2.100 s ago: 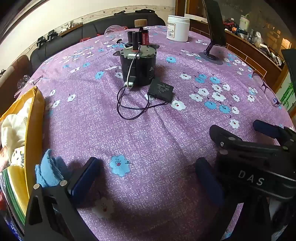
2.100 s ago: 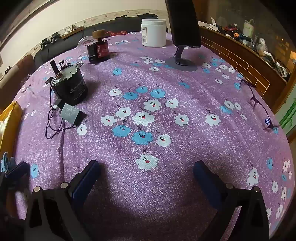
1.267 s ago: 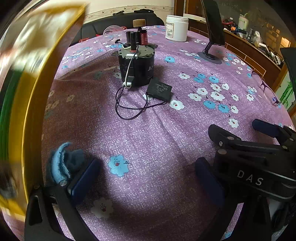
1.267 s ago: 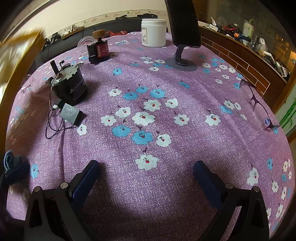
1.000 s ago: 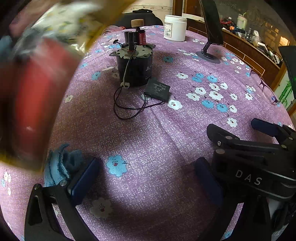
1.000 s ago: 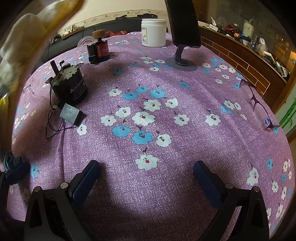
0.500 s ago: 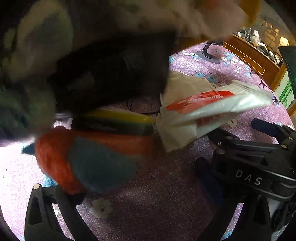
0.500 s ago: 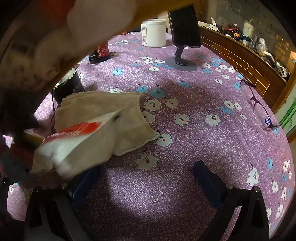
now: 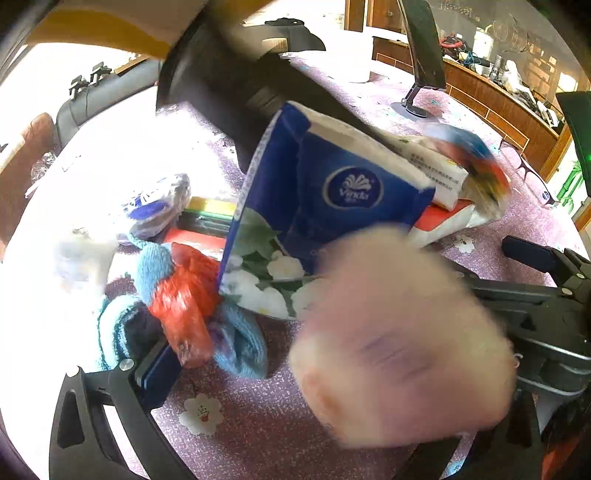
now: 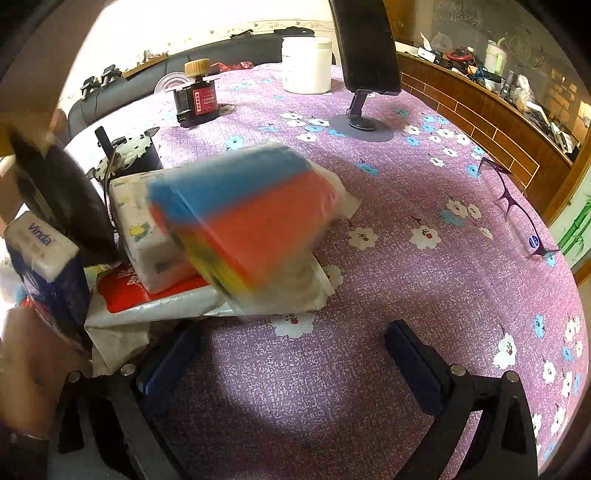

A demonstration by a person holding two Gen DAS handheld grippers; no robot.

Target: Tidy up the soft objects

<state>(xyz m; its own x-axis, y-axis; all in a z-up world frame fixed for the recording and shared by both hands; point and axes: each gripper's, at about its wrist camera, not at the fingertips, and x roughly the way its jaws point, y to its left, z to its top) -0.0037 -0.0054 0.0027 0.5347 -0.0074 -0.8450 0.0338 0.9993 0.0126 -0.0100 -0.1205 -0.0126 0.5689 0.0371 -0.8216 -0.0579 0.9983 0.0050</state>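
Soft objects are tumbling onto the purple flowered tablecloth (image 10: 424,295). In the left wrist view a blue Vinda tissue pack (image 9: 325,221) stands tilted, with a red mesh scrubber (image 9: 184,299), blue knitted cloth (image 9: 240,343) and a blurred pink fluffy thing (image 9: 399,343) in mid-air in front. In the right wrist view a blurred bag of blue, orange and yellow sponges (image 10: 243,218) falls over a white tissue pack (image 10: 147,229) and a red-and-white pack (image 10: 147,295). My left gripper (image 9: 295,387) is open; its right finger is hidden. My right gripper (image 10: 291,354) is open and empty.
A black motor (image 10: 125,155), a red-labelled device (image 10: 195,99), a white jar (image 10: 306,64) and a phone stand (image 10: 365,74) sit farther back. Purple glasses (image 10: 517,210) lie at the right edge. A yellow container edge (image 9: 110,26) hangs overhead.
The yellow container was lifted and tipped above the table. Its soft contents have poured out and are landing in a pile in front of both grippers. The grippers have stayed put.
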